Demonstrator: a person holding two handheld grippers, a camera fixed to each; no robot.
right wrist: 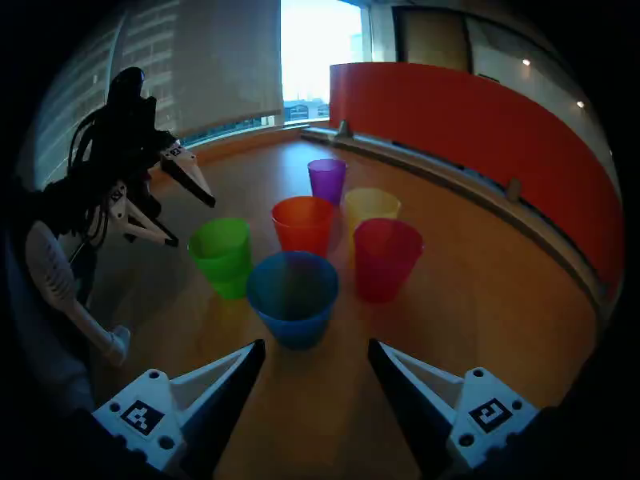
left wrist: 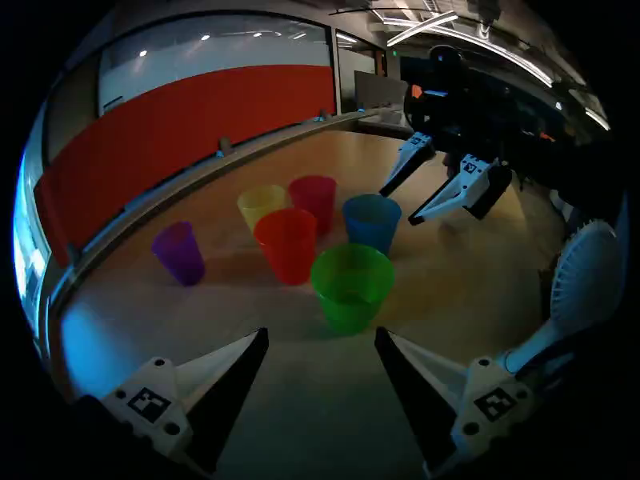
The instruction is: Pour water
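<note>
here, wooden table (left wrist: 320, 392), cups (left wrist: 286, 240) (red wall (left wrist: 200, 112))

Wooden table (left wrist: 480, 264) with a grey rail (left wrist: 160, 202) along its far edge. Behind the rail is a long red wall panel (left wrist: 192, 120). A bright window (right wrist: 320, 48) has blinds (right wrist: 216, 64) beside it. Strip lights (left wrist: 416, 28) run overhead. A white ribbed fan (left wrist: 588, 276) on a handle shows at the table's side.

an office meeting room: long wooden table (left wrist: 480, 264), red partition (left wrist: 200, 112).
</note>
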